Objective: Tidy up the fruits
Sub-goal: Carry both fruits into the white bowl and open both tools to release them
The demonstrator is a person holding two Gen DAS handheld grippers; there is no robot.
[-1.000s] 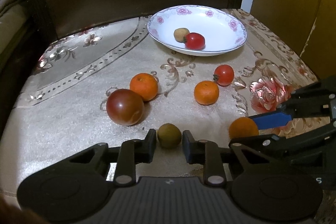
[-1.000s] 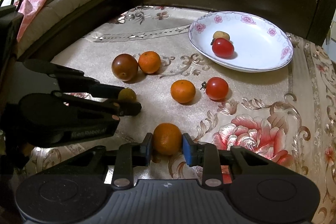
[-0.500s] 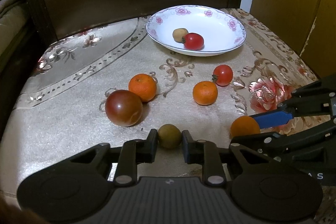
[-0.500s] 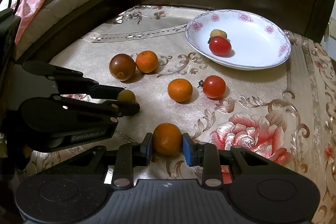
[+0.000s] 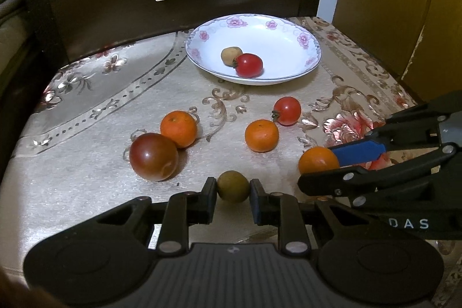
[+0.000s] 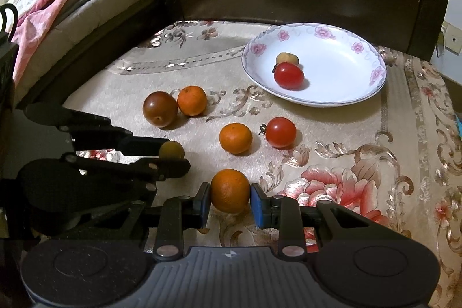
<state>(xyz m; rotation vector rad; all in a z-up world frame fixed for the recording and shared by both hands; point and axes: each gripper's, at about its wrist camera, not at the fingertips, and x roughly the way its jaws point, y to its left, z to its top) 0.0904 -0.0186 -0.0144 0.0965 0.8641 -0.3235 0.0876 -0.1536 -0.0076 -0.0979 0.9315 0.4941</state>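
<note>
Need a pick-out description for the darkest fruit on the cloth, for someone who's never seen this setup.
Start at the white floral plate on the patterned cloth, then look to the loose fruit on the cloth nearer the bed. The dark tomato lies against an orange; it is glossy brownish-maroon, unlike the bright red and orange fruit around it.

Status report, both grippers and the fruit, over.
Left gripper shut on small green fruit. Right gripper shut on orange. Path to plate clear.
</note>
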